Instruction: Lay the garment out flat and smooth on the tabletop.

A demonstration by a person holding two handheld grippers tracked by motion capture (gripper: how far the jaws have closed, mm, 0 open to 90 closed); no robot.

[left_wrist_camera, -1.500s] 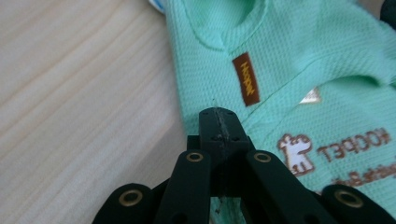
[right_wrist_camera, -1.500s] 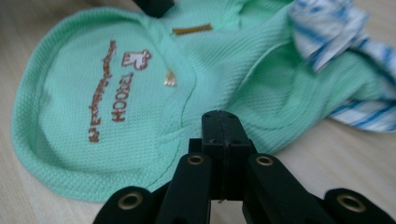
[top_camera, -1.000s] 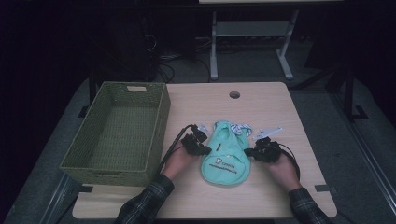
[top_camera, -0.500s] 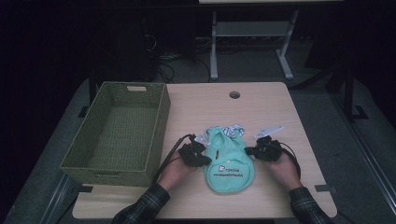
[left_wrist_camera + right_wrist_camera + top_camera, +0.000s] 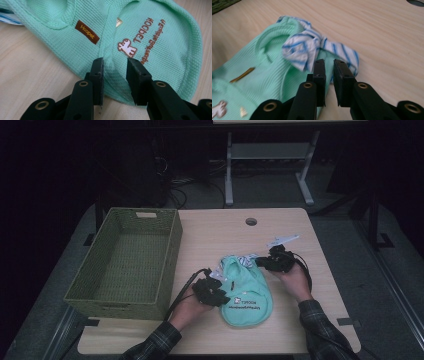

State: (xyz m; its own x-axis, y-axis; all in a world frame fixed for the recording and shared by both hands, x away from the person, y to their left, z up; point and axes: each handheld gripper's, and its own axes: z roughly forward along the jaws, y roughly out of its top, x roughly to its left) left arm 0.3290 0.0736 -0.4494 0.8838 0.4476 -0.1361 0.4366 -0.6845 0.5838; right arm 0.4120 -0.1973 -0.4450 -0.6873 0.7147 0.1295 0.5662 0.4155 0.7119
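Observation:
A small mint-green garment (image 5: 246,292) with a printed logo lies flat on the table, its blue-striped white collar (image 5: 245,261) at the far end. My left gripper (image 5: 216,295) sits at the garment's near left edge. In the left gripper view its jaws have just been opening and stand apart over a ridge of the green fabric (image 5: 160,42), the left gripper (image 5: 115,72) pressing nothing. My right gripper (image 5: 270,261) is at the collar's right side. Its jaws have just been opening too. The right gripper (image 5: 329,75) shows a narrow gap, with the striped collar (image 5: 299,50) just beyond.
A woven green basket (image 5: 172,250) stands empty on the table's left side, close to my left hand. A white strip (image 5: 283,239) lies beyond the right gripper. A cable hole (image 5: 251,221) is in the table's far middle. Bare wood (image 5: 300,325) runs along the near right.
Both grippers have let go of the garment and their jaws have parted. The left hand slid toward the near edge, the right hand toward the far side. The garment now lies flatter.

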